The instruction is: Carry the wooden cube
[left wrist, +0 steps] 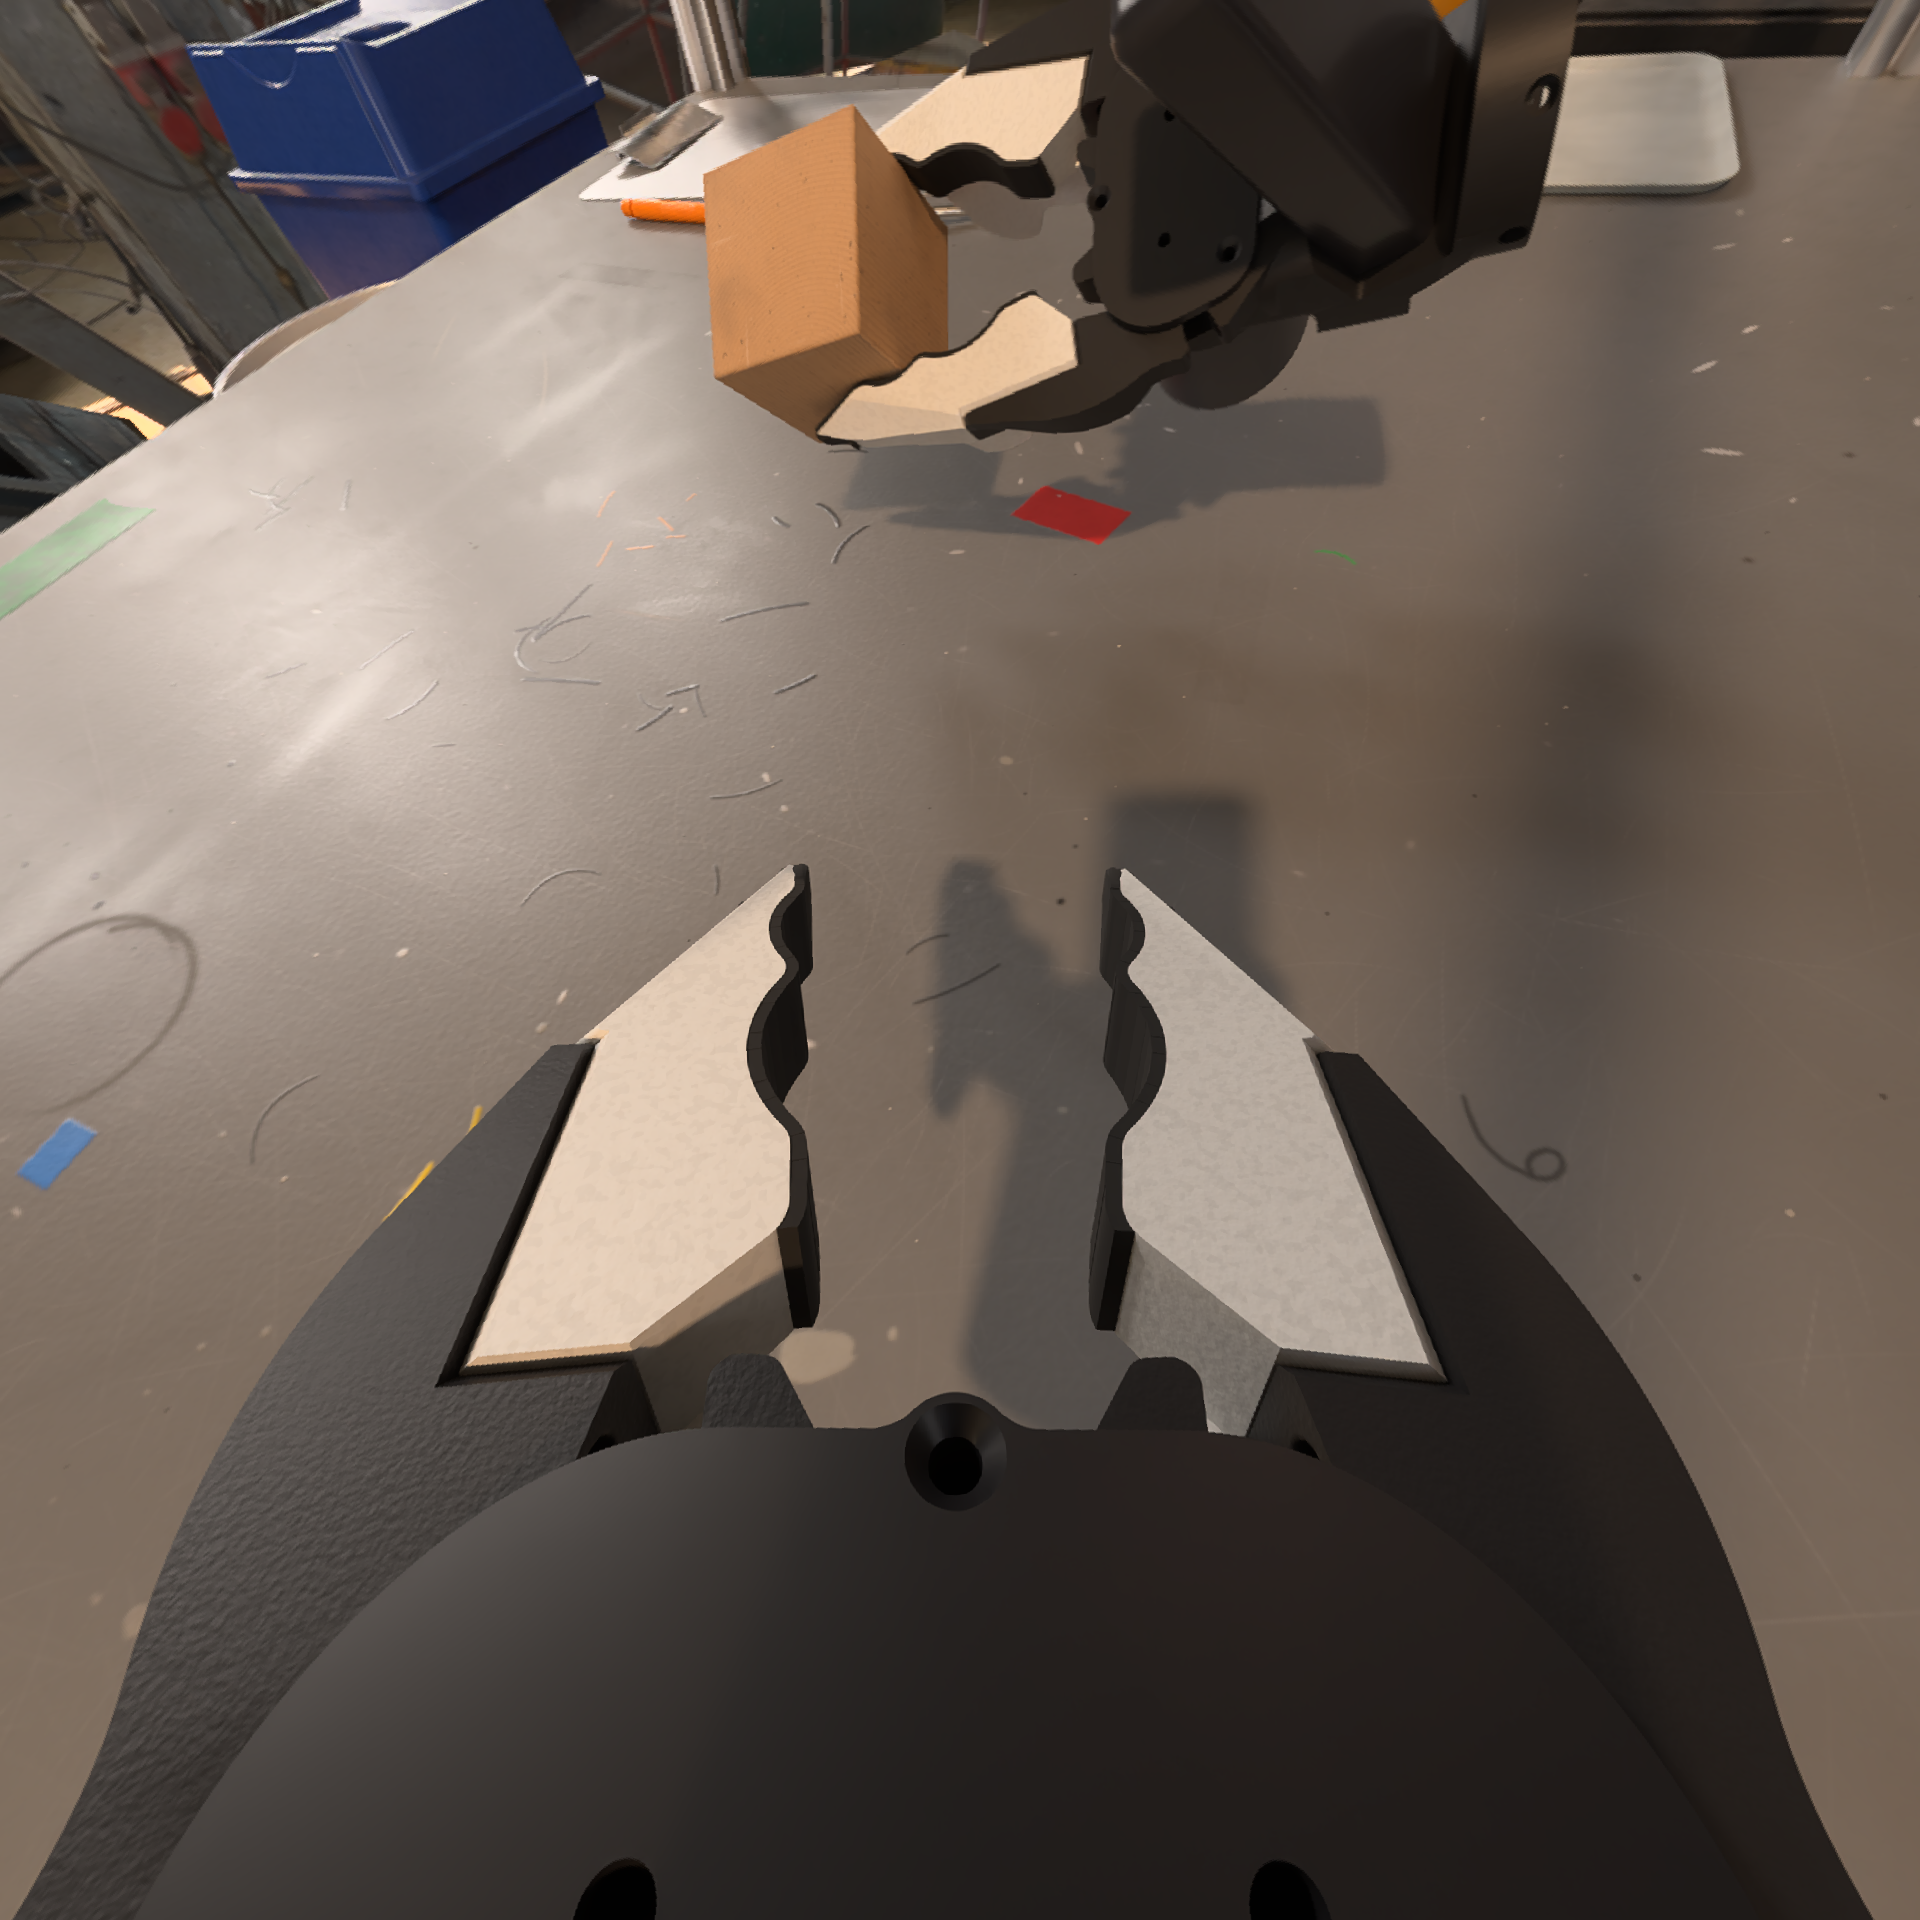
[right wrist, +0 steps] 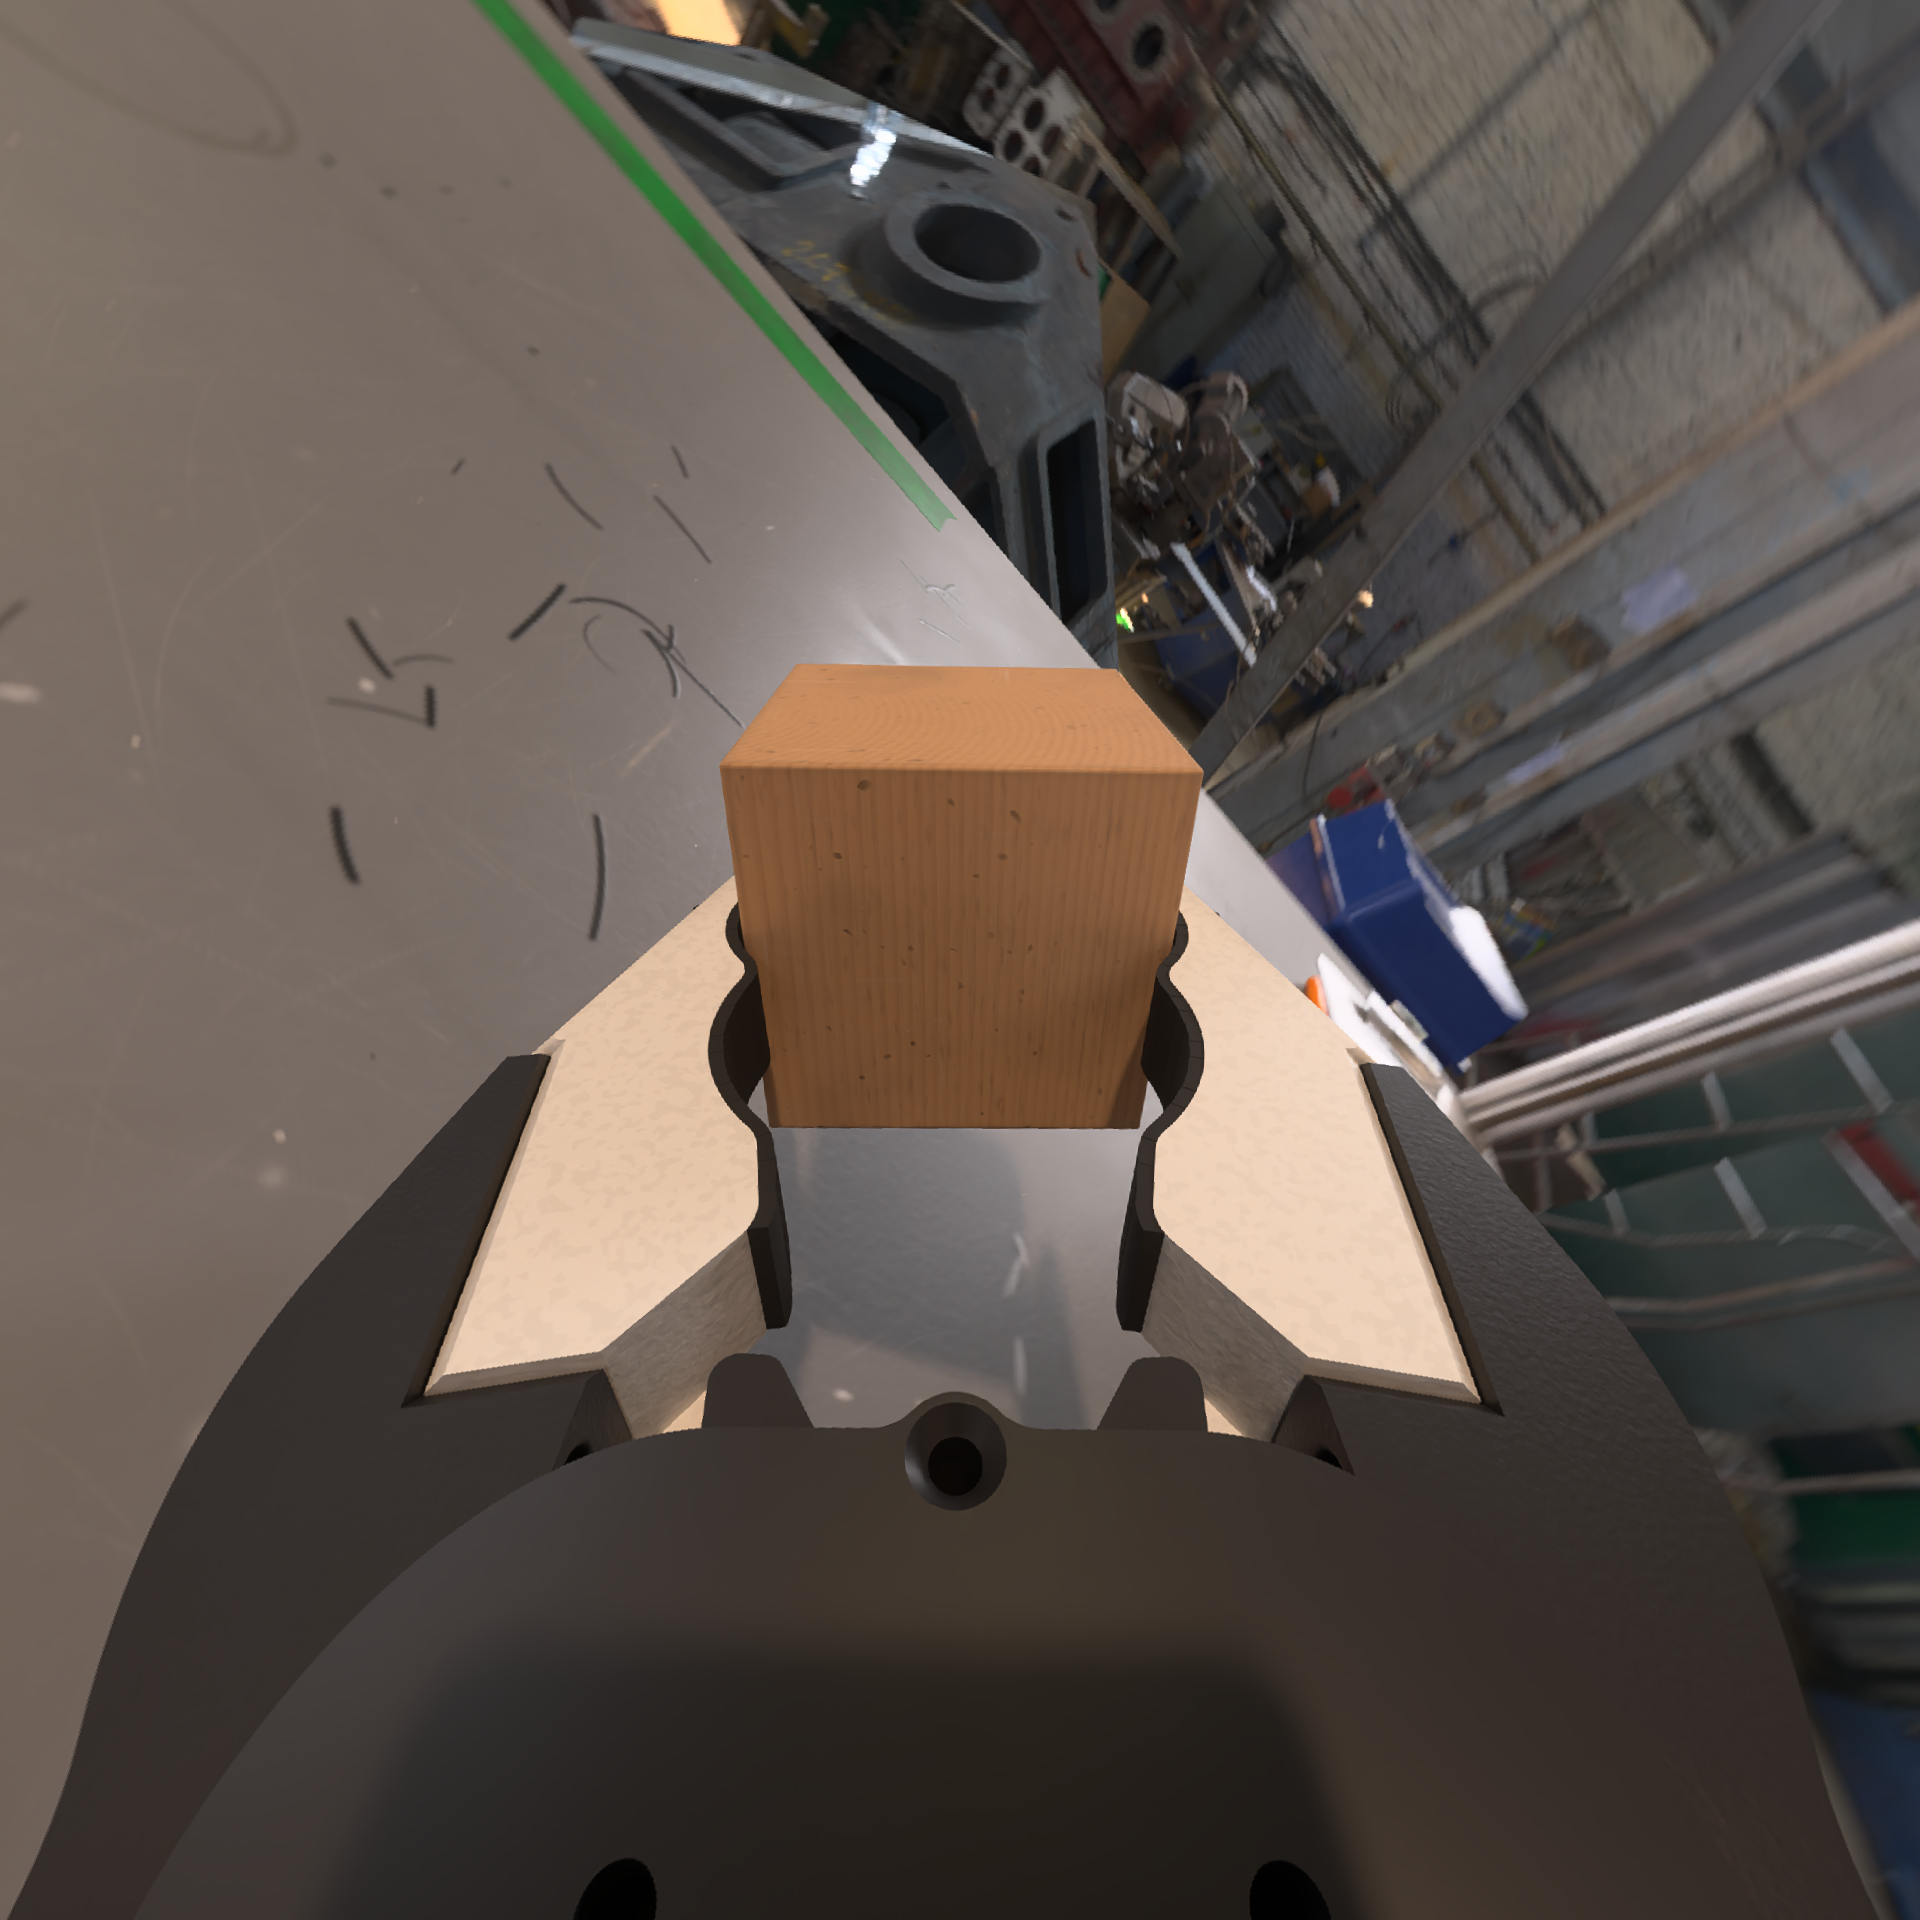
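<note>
The wooden cube [right wrist: 956, 925] is a plain brown block held between the fingertips of my right gripper [right wrist: 958, 914], which is shut on it. In the left wrist view the cube [left wrist: 821, 270] hangs tilted above the grey table [left wrist: 416, 727], far ahead, with the right gripper [left wrist: 894, 301] gripping it from the right. Its shadow falls on the table below. My left gripper [left wrist: 956, 883] is open and empty, low over the table near the front, well short of the cube.
A red patch [left wrist: 1072, 513] lies on the table under the cube's shadow. A blue bin [left wrist: 395, 114] stands beyond the far left edge. An orange marker [left wrist: 663, 211], a white sheet [left wrist: 644, 185] and a light tray [left wrist: 1642, 125] lie at the far end. Green tape [left wrist: 62, 556] marks the left edge.
</note>
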